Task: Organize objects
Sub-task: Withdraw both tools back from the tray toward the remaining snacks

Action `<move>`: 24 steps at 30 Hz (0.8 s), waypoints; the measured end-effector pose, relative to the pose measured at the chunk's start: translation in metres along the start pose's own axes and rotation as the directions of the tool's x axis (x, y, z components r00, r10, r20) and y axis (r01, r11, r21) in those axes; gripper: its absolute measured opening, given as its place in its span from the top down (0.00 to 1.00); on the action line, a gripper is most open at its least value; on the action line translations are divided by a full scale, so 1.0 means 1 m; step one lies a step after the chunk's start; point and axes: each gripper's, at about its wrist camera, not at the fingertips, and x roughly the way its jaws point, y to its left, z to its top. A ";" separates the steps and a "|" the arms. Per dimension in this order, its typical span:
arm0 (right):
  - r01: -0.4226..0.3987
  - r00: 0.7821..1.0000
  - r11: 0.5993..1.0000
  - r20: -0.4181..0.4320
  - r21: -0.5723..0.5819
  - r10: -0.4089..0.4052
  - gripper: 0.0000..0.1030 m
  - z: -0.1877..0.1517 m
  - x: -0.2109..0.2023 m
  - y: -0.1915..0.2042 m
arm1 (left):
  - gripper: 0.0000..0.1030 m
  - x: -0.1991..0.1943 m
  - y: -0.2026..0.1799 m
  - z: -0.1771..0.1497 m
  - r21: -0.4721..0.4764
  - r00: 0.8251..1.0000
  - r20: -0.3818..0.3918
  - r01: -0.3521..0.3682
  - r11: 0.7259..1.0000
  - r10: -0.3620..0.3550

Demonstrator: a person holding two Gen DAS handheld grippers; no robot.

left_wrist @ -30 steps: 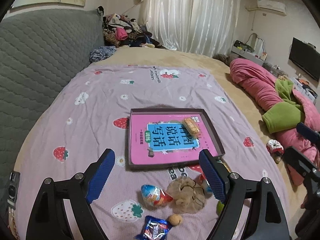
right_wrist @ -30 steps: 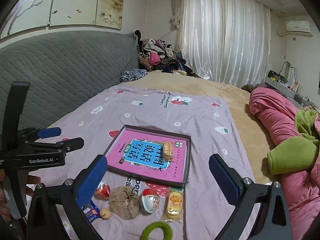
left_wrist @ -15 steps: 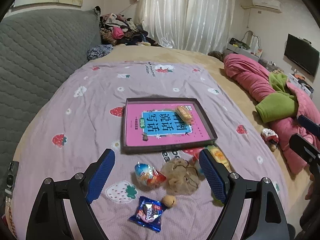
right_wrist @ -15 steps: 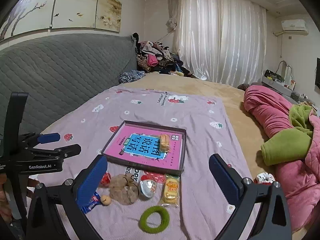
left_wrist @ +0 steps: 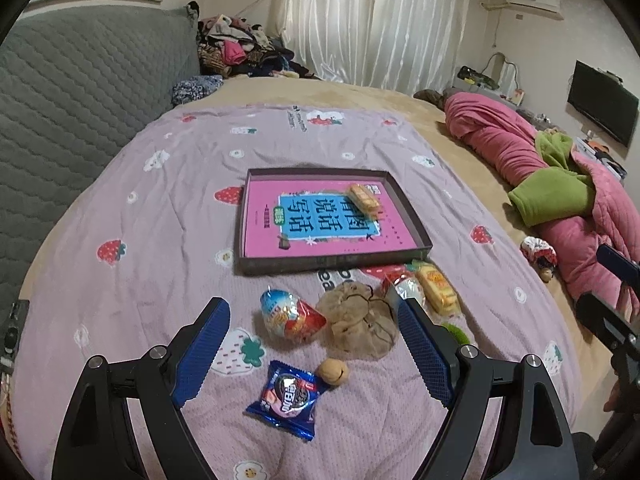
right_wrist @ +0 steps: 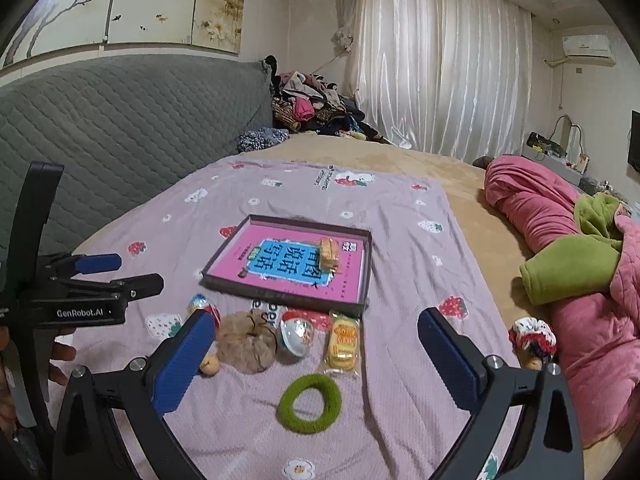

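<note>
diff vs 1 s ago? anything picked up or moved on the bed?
Only the views changed: both cameras now show more of the sheet near the grippers, so the blue snack packet and green hair ring are fully in frame. Nothing was gripped or released. The left gripper and right gripper stay open and empty; the tray and the snacks haven't shifted.

Open left tool [left_wrist: 314, 350], snacks [left_wrist: 291, 319], tray [left_wrist: 336, 261]
</note>
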 end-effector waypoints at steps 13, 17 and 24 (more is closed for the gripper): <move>0.023 0.999 1.000 -0.042 -0.010 -0.024 0.01 -0.038 0.013 0.001 | 0.16 0.018 0.001 -0.022 -0.005 1.000 -0.014 0.004 1.000 -0.004; 0.020 0.997 1.000 -0.070 -0.011 -0.020 0.01 -0.052 0.023 0.003 | 0.16 0.024 0.005 -0.031 -0.014 1.000 -0.011 0.024 1.000 -0.024; 0.020 0.995 1.000 -0.102 -0.008 -0.021 0.01 -0.070 0.040 0.007 | 0.16 0.045 0.009 -0.045 -0.022 0.999 -0.046 0.024 0.999 -0.025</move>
